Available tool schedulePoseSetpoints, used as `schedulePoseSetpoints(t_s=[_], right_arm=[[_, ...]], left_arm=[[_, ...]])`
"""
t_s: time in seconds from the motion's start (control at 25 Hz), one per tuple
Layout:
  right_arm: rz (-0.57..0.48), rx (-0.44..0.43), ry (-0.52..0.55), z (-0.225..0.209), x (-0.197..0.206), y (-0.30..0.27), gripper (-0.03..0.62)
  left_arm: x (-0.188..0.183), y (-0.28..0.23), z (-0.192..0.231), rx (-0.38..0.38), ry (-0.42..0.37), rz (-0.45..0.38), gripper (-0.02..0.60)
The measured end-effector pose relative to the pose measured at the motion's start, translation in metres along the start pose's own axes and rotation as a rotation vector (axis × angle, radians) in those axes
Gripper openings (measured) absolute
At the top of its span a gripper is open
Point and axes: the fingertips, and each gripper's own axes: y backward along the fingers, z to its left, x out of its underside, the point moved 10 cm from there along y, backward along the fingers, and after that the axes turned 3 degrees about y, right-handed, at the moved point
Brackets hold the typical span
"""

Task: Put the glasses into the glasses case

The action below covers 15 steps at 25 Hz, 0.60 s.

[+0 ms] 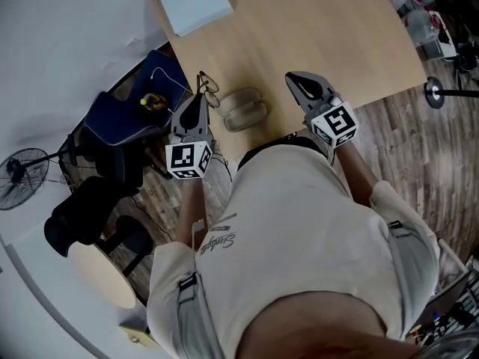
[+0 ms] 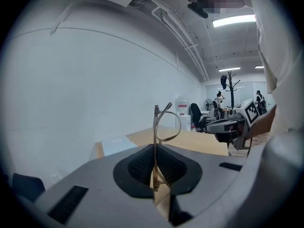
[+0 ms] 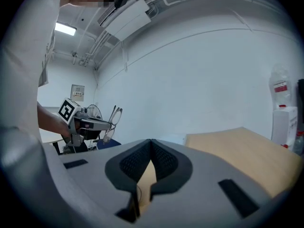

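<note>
The left gripper [image 2: 154, 171] has its jaws closed on the glasses [image 2: 164, 122] — a thin metal part of the frame runs upright through the dark pads [image 2: 137, 167], and one lens rim stands above the jaws, tilted to the right. In the head view the left gripper [image 1: 199, 99] sits at the table's [image 1: 322, 28] near-left edge, with the glasses [image 1: 208, 88] sticking out just past its tip. The grey case [image 1: 243, 109] lies on the wood just beside them, to the right and close to the near edge, between the two grippers; it looks open, two shells side by side, though that is hard to tell for sure. The glasses are off the table and do not touch the case. The right gripper [image 1: 297, 81] is over the table on the far side of the case, and its own view shows the right gripper [image 3: 151, 148] with its jaws pressed together at the tips, nothing between them. That view also catches the left gripper [image 3: 90, 123] off to the left with the glasses [image 3: 112, 122] held up at its tip. The left gripper view shows the right gripper [image 2: 227, 126] well to the right — apart from the glasses. A white box [image 1: 191, 2] lies on the table's far-left corner, and a blue chair [image 1: 127, 118] stands on the floor beside the table.
</note>
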Motion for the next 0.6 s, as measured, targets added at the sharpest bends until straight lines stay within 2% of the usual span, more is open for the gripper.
schedulePoseSetpoints(t_s=[0.12,0.4,0.6], right_arm=[[-0.008,0.000,0.018,0.010,-0.006,0.000,-0.005],[-0.001,0.010,0.032,0.027,-0.012,0.002,-0.005],[0.015,0.035,0.027,0.033,-0.008,0.002,-0.005]], left_arm=[[-0.002,0.005,0.007,0.018,-0.015,-0.003,0.021],[-0.005,0.006,0.016,0.081,-0.067,0.048,0.021],[-0.001,0.002,0.022,0.123,-0.077,0.073,0.021]])
